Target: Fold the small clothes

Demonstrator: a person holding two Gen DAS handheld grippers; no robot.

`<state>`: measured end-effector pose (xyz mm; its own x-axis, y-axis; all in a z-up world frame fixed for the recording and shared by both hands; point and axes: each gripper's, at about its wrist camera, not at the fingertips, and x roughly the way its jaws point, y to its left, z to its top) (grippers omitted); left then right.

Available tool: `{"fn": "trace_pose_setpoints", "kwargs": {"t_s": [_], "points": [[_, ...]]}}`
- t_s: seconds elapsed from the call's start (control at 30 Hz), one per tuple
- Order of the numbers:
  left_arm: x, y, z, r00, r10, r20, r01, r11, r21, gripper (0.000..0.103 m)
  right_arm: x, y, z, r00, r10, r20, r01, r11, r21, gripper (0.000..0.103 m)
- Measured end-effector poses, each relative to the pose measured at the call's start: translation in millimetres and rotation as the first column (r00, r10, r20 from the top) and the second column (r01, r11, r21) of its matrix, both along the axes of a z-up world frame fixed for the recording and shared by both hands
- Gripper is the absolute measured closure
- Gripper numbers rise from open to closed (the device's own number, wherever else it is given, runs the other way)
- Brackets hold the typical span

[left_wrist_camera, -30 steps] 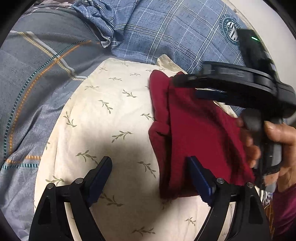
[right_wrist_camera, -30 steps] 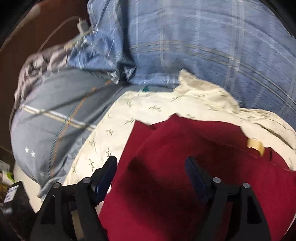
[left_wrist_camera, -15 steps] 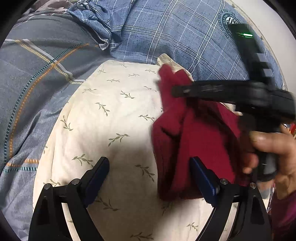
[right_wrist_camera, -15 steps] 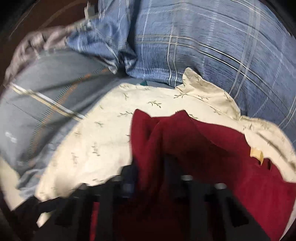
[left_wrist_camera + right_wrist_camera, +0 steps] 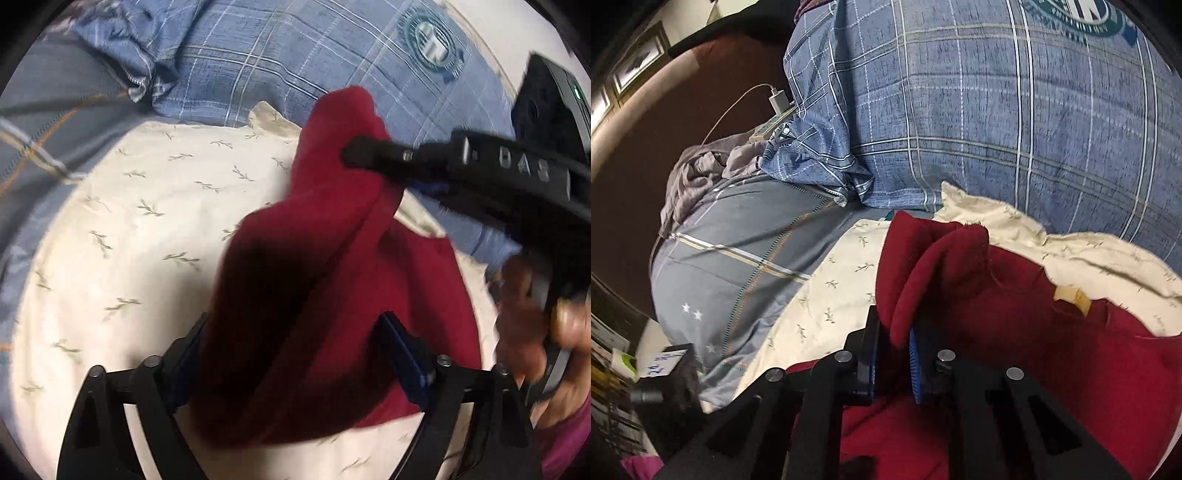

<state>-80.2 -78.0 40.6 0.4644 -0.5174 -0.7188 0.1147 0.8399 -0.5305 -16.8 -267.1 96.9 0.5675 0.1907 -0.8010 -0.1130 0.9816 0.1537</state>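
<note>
A dark red garment (image 5: 332, 295) lies on a cream leaf-print cloth (image 5: 129, 240). My right gripper (image 5: 893, 356) is shut on a folded edge of the red garment (image 5: 938, 266) and holds it lifted off the cloth; it shows from the side in the left wrist view (image 5: 354, 153). My left gripper (image 5: 291, 362) is open, its jaws standing either side of the hanging red fabric, which drapes between them. A tan label (image 5: 1071, 293) shows at the garment's neck.
A blue plaid quilt (image 5: 997, 110) rises behind the cream cloth. A grey striped bedsheet (image 5: 738, 258) lies to the left. A white charger and cable (image 5: 777, 99) sit on a power strip by the dark headboard.
My right gripper closed on the red garment's left edge and lifted it up and away from the cloth. The fabric now hangs between my open left jaws.
</note>
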Motion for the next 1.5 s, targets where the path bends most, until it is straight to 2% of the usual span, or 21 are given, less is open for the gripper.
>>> {"fn": "trace_pose_setpoints", "kwargs": {"t_s": [0.07, 0.13, 0.17, 0.23, 0.47, 0.57, 0.63, 0.77, 0.8, 0.87, 0.9, 0.93, 1.0, 1.17, 1.3, 1.33, 1.4, 1.43, 1.47, 1.5], "points": [[0.6, 6.6, -11.8, 0.998, 0.049, -0.03, -0.05, 0.998, -0.032, 0.044, 5.1, 7.0, -10.5, 1.0, 0.015, -0.02, -0.015, 0.999, -0.033, 0.09], [-2.2, 8.8, -17.8, 0.998, 0.042, -0.042, -0.043, 0.999, -0.008, 0.056, 12.4, 14.7, -23.8, 0.998, 0.029, -0.056, -0.032, 0.998, -0.052, 0.09], [-3.5, 9.3, -17.5, 0.999, 0.035, -0.025, -0.035, 0.999, 0.016, 0.059, 18.1, 20.6, -31.2, 0.997, 0.037, -0.071, -0.042, 0.997, -0.071, 0.09], [-4.8, 10.8, -16.6, 1.0, 0.026, -0.002, -0.026, 0.999, 0.043, 0.059, 27.4, 31.8, -41.2, 0.995, 0.046, -0.086, -0.055, 0.994, -0.098, 0.087], [4.8, 11.8, -21.2, 1.0, 0.018, -0.023, -0.017, 0.999, 0.035, 0.059, 44.5, 53.2, -62.7, 0.989, 0.056, -0.134, -0.078, 0.983, -0.167, 0.077], [5.7, 10.2, -22.7, 1.0, 0.017, -0.024, -0.016, 0.999, 0.034, 0.059, 48.1, 49.3, -64.4, 0.986, 0.048, -0.159, -0.067, 0.991, -0.116, 0.066], [10.7, 8.6, -24.4, 1.0, 0.02, -0.023, -0.019, 0.999, 0.039, 0.058, 51.5, 48.8, -64.1, 0.984, 0.044, -0.171, -0.061, 0.994, -0.093, 0.055], [10.0, 8.5, -25.1, 0.999, 0.02, -0.025, -0.019, 0.999, 0.04, 0.061, 57.7, 62.8, -64.4, 0.981, 0.069, -0.184, -0.097, 0.984, -0.149, 0.047], [5.9, 9.1, -23.6, 1.0, 0.02, -0.024, -0.019, 0.999, 0.04, 0.061, 58.0, 64.5, -64.9, 0.98, 0.075, -0.185, -0.106, 0.981, -0.161, 0.047], [6.3, 8.9, -24.0, 1.0, 0.022, -0.022, -0.021, 0.999, 0.041, 0.059, 57.5, 63.9, -65.3, 0.981, 0.077, -0.178, -0.112, 0.974, -0.196, 0.058], [6.3, 9.0, -24.2, 0.999, 0.023, -0.021, -0.022, 0.999, 0.04, 0.059, 56.5, 62.8, -65.7, 0.984, 0.065, -0.163, -0.102, 0.968, -0.228, 0.079], [6.6, 9.3, -24.7, 0.999, 0.023, -0.022, -0.022, 0.999, 0.038, 0.058, 54.5, 59.7, -65.4, 0.986, 0.062, -0.153, -0.097, 0.967, -0.234, 0.084], [7.2, 11.6, -25.3, 0.999, 0.026, -0.024, -0.026, 0.999, 0.028, 0.054, 48.3, 50.4, -61.3, 0.99, 0.057, -0.129, -0.08, 0.981, -0.179, 0.087], [8.9, 21.3, -25.6, 0.998, 0.061, -0.026, -0.061, 0.998, -0.028, 0.034, 29.7, 29.2, -43.8, 0.995, 0.052, -0.083, -0.057, 0.997, -0.061, 0.09], [11.5, 37.7, -32.9, 0.991, 0.123, -0.06, -0.129, 0.984, -0.124, 0.034, 21.6, 15.6, -32.1, 0.996, 0.045, -0.079, -0.045, 0.999, 0.003, 0.091], [11.7, 40.8, -34.0, 0.99, 0.129, -0.064, -0.138, 0.979, -0.148, 0.037, 21.0, 13.1, -31.4, 0.996, 0.043, -0.08, -0.042, 0.999, 0.011, 0.091], [11.1, 40.5, -34.1, 0.993, 0.11, -0.049, -0.116, 0.982, -0.147, 0.052, 21.9, 11.1, -32.9, 0.995, 0.039, -0.088, -0.037, 0.999, 0.022, 0.091], [10.6, 38.1, -33.3, 0.995, 0.088, -0.039, -0.093, 0.986, -0.136, 0.065, 23.0, 11.4, -34.0, 0.995, 0.038, -0.094, -0.036, 0.999, 0.023, 0.091], [9.8, 36.9, -32.4, 0.997, 0.074, -0.027, -0.076, 0.989, -0.124, 0.071, 24.0, 12.7, -35.0, 0.994, 0.038, -0.101, -0.035, 0.999, 0.023, 0.091], [6.2, 34.6, -28.4, 0.998, 0.062, -0.009, -0.062, 0.992, -0.107, 0.072, 25.2, 13.7, -35.2, 0.994, 0.034, -0.107, -0.031, 0.999, 0.026, 0.086]]}}
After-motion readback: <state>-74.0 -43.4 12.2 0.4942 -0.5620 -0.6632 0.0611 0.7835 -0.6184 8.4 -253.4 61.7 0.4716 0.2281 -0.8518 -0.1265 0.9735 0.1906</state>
